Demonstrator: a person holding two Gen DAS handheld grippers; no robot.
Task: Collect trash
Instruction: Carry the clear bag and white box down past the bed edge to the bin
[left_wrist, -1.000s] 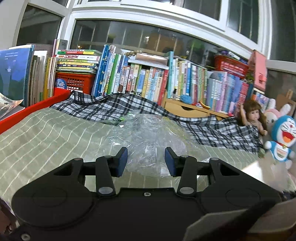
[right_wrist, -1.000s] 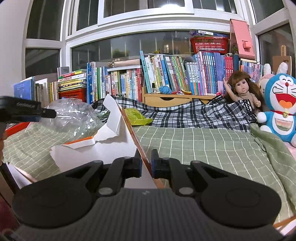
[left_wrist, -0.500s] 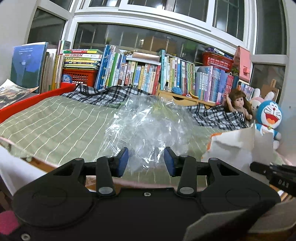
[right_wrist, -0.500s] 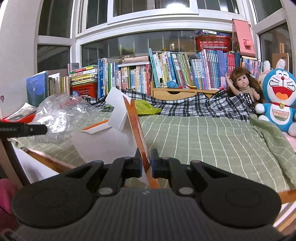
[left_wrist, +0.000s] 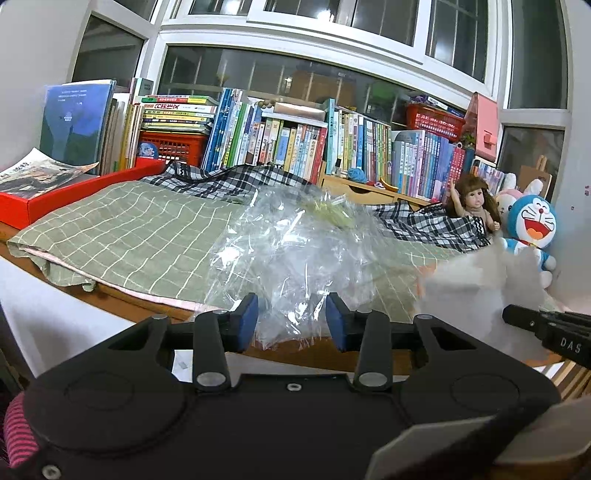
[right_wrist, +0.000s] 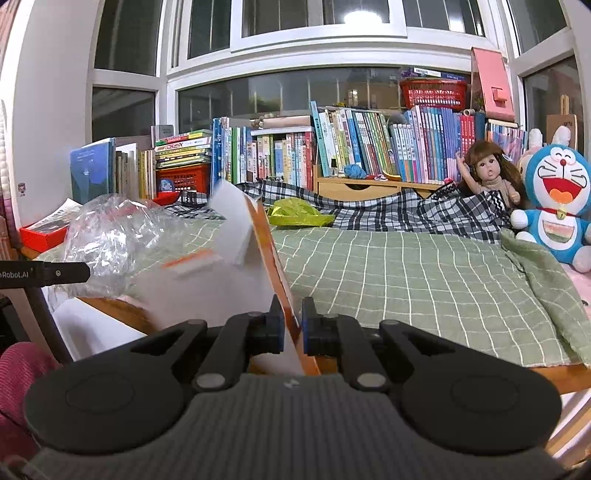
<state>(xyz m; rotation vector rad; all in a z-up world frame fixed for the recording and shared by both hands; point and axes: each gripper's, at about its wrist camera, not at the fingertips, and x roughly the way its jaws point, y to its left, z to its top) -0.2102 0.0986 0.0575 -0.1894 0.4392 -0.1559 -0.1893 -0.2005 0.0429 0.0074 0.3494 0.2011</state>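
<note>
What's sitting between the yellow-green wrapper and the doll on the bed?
In the right wrist view, only rumpled black-and-white plaid cloth lies between the yellow-green wrapper and the doll; no other trash shows on that stretch.

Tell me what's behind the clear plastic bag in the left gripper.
Behind the clear plastic bag lie the green checked sheet, a black-and-white plaid cloth and the book row. Something yellow-green shows blurrily through its top; what it covers beyond that cannot be told.
</note>
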